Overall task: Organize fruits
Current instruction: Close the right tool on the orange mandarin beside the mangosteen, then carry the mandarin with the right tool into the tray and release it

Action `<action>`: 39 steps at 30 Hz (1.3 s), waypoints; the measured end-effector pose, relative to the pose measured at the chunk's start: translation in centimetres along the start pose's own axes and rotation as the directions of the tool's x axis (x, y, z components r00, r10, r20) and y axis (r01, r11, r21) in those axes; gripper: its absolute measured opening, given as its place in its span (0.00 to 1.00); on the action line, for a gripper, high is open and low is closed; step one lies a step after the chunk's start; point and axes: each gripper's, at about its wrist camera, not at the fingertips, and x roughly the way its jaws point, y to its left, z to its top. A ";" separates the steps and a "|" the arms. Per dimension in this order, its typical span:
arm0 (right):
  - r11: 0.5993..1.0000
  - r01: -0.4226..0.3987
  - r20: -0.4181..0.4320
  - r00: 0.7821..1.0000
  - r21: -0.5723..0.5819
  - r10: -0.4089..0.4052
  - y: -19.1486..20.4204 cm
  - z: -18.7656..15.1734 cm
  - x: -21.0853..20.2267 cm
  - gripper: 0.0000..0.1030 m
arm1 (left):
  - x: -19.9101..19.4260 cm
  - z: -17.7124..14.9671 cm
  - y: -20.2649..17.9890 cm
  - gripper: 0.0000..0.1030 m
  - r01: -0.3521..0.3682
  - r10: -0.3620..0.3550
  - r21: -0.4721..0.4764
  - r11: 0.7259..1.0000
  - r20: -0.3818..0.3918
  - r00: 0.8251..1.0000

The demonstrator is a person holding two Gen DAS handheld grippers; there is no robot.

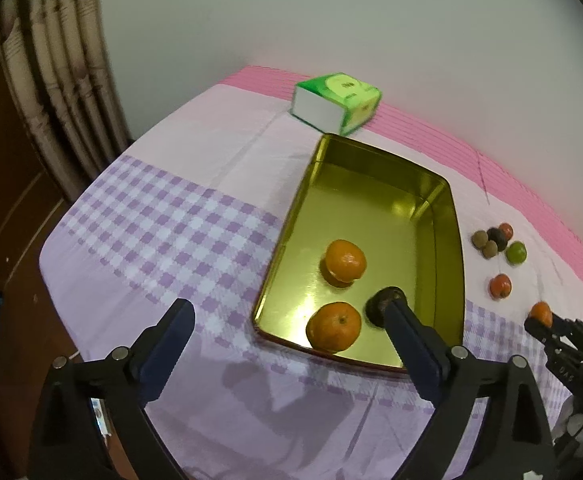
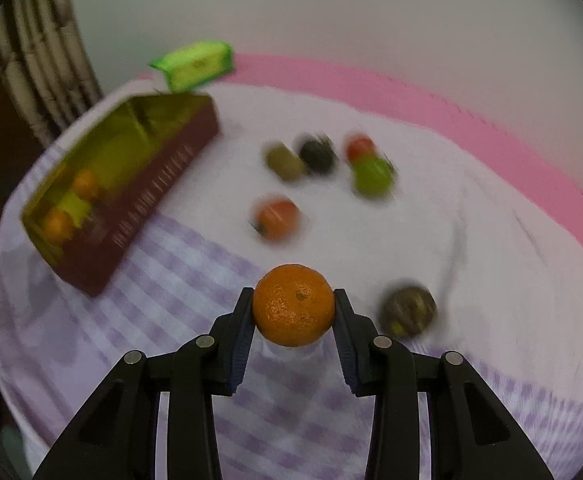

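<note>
A round orange mandarin with a pebbled, glossy skin and a small dark stem scar (image 2: 293,310) sits in the lower middle of the right wrist view, sharp against a blurred background. The right tongs (image 2: 293,314) are closed partway, their two blue-lined fingers (image 2: 240,344) pressing the mandarin from left and right. It is held above the lilac-and-white checked cloth covering the worktop (image 2: 179,280).

In the left wrist view, the left tongs (image 1: 287,320) are spread wide and hold nothing. One dark blue finger (image 1: 167,340) is at lower left over the cloth; the other lies in front of a dark round fruit (image 1: 379,304) in the tray, and contact cannot be judged.

A shiny gold rectangular metal tray with a dark red outer wall (image 1: 371,184) fills the centre of that view. Inside it, towards the lower end, lie two more orange mandarins (image 1: 345,261), apart from each other, with the dark fruit just to the right of the lower one.

To the right of the tray, on the cloth, loose small fruits are scattered: a cluster of brown, dark, red-orange and green ones (image 1: 498,242), and a single red-orange fruit (image 1: 500,285) below them. In the right wrist view a brown mottled round fruit (image 2: 408,312) lies just right of the tongs.

A green-and-white tissue box (image 1: 336,102) stands beyond the tray's far end, at upper centre.
</note>
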 end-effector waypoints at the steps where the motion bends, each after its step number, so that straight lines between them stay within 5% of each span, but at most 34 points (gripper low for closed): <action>1: 1.000 -0.022 0.012 1.000 -0.014 0.022 1.0 0.9 -0.1 0.38 | -0.1 0.0 0.4 0.92 -0.001 0.001 -0.015 1.000 0.004 1.000; 15: 0.957 -0.185 -0.020 0.982 -0.225 0.185 14.1 5.4 2.7 0.38 | 0.0 0.6 4.6 0.93 -0.078 0.083 -0.204 0.976 0.018 0.996; 39: 0.936 -0.204 -0.097 0.978 -0.287 0.183 16.5 4.3 5.7 0.38 | 0.3 0.5 3.2 0.93 -0.090 0.094 -0.151 0.984 0.016 0.995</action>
